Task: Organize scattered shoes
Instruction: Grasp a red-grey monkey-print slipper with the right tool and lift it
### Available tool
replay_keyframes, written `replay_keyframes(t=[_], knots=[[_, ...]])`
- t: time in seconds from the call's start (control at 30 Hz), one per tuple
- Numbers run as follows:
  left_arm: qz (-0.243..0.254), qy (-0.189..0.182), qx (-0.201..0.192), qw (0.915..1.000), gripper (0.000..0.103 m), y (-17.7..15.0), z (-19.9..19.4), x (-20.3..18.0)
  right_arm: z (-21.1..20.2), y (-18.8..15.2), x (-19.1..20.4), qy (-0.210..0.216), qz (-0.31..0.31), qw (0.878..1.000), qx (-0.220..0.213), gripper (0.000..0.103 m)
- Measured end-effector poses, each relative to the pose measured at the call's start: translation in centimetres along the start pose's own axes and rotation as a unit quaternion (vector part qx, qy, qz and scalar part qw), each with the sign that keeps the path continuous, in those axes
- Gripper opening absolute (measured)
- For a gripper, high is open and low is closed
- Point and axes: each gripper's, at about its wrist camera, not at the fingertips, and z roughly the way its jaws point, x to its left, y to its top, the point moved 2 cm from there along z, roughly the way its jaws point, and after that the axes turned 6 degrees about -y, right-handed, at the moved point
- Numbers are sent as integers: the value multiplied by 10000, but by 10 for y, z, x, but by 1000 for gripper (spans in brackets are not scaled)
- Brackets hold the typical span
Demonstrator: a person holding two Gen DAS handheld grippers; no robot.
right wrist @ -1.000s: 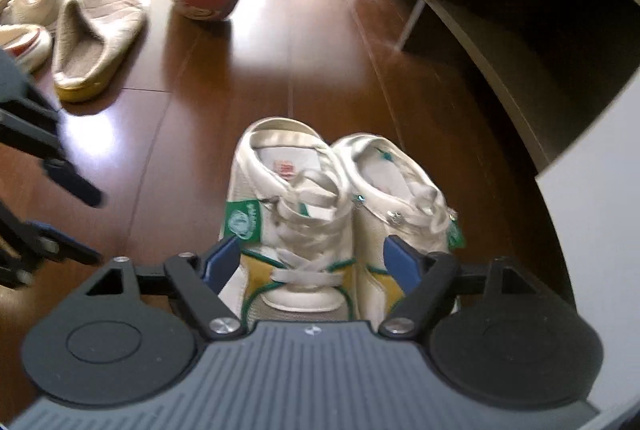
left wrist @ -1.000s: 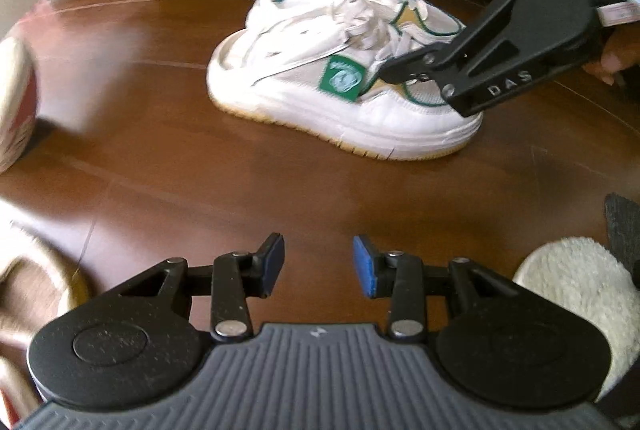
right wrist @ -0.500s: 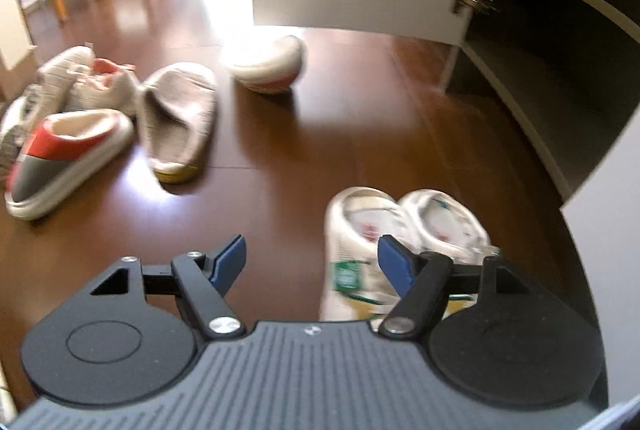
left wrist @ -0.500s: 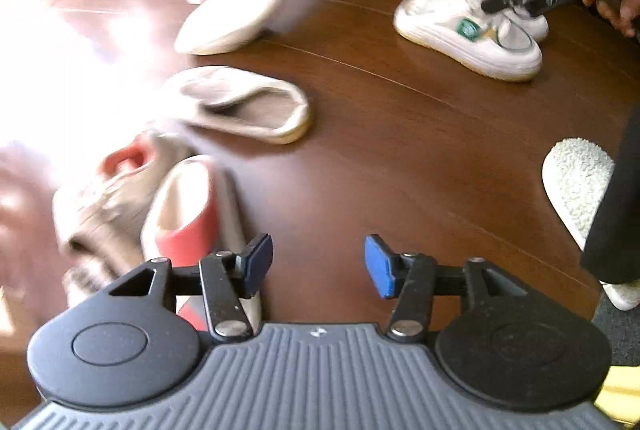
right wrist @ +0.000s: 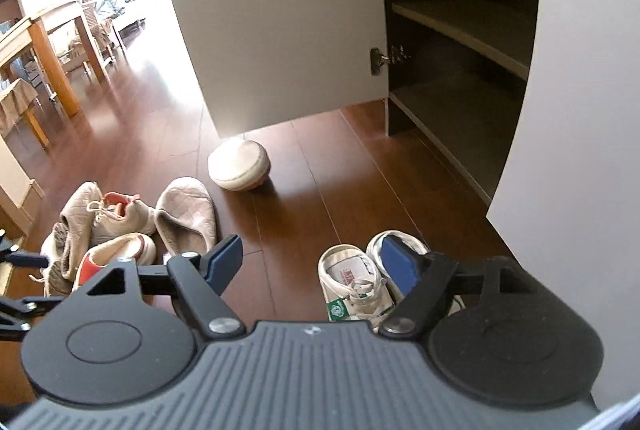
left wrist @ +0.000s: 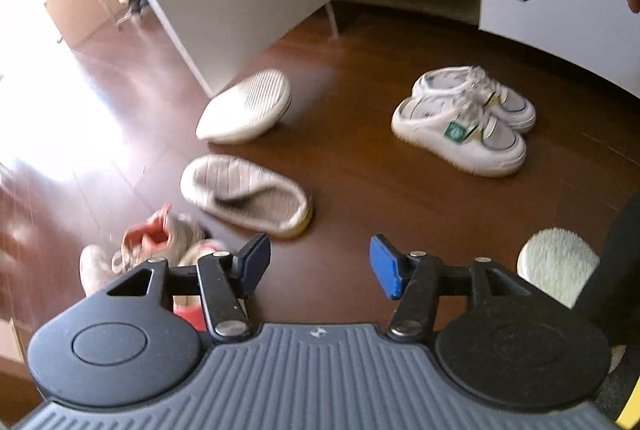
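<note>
A pair of white sneakers with green tags (left wrist: 464, 120) stands side by side on the wooden floor near the open cabinet; it also shows in the right wrist view (right wrist: 360, 278). A beige slipper (left wrist: 246, 196) lies upright, its mate (left wrist: 246, 108) lies tipped with the sole showing. A pile of beige and red shoes (right wrist: 100, 230) lies at the left. My left gripper (left wrist: 318, 262) is open and empty, above the floor. My right gripper (right wrist: 314, 258) is open and empty, raised above the sneakers.
An open cabinet (right wrist: 460, 42) with dark shelves stands behind the sneakers, its white door (right wrist: 272, 18) swung out. A fluffy white slipper (left wrist: 556, 264) is at the right on a foot. A wooden table and chairs (right wrist: 52, 42) stand far left.
Both grippers have lifted up and back from the sneaker pair. The right gripper let go of the sneakers, which now stand on the floor. The left view swung to the scattered shoes.
</note>
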Motion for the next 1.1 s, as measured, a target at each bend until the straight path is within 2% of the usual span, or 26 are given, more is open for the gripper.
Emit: replay_keyframes(t=[0.13, 0.3, 0.37, 0.43, 0.5, 0.57, 0.6, 0.67, 0.8, 0.93, 0.97, 1.0, 1.03, 1.1], knots=[[71, 55, 131, 9999, 61, 19, 23, -6, 21, -7, 10, 252, -103, 9994, 214, 75], [-101, 139, 297, 9994, 61, 25, 51, 5, 101, -17, 19, 819, 269, 9928, 826, 75], [-243, 205, 285, 9991, 61, 26, 67, 19, 155, -12, 28, 1113, 565, 9870, 1009, 75], [-418, 254, 255, 9985, 62, 25, 80, 34, 187, -6, 37, 1192, 751, 9852, 980, 76], [-655, 396, 250, 9968, 62, 24, 100, 55, 238, 7, 47, 1221, 1115, 9828, 825, 76], [-803, 654, 278, 9942, 62, 24, 126, 79, 273, 18, 55, 1238, 1426, 9802, 597, 77], [-811, 763, 301, 9933, 62, 24, 137, 88, 289, 22, 58, 1277, 1644, 9768, 496, 82], [-849, 932, 323, 9915, 62, 24, 156, 105, 322, 31, 64, 1357, 2168, 9661, 335, 85], [-1087, 948, 225, 9893, 62, 26, 181, 128, 373, 36, 72, 1523, 2921, 9438, 273, 90], [-1376, 747, 167, 9875, 62, 19, 196, 134, 409, 32, 81, 1339, 3178, 9380, 349, 90], [-1386, 700, 195, 9877, 62, 16, 198, 132, 415, 30, 82, 1350, 3235, 9359, 355, 82], [-1369, 661, 222, 9881, 62, 13, 198, 129, 418, 30, 83, 1452, 3242, 9342, 315, 58], [-1304, 637, 267, 9891, 62, 9, 199, 125, 420, 31, 84, 1535, 3167, 9356, 266, 55], [-1126, 620, 371, 9910, 62, 1, 200, 117, 417, 37, 91, 1588, 2594, 9525, 133, 48]])
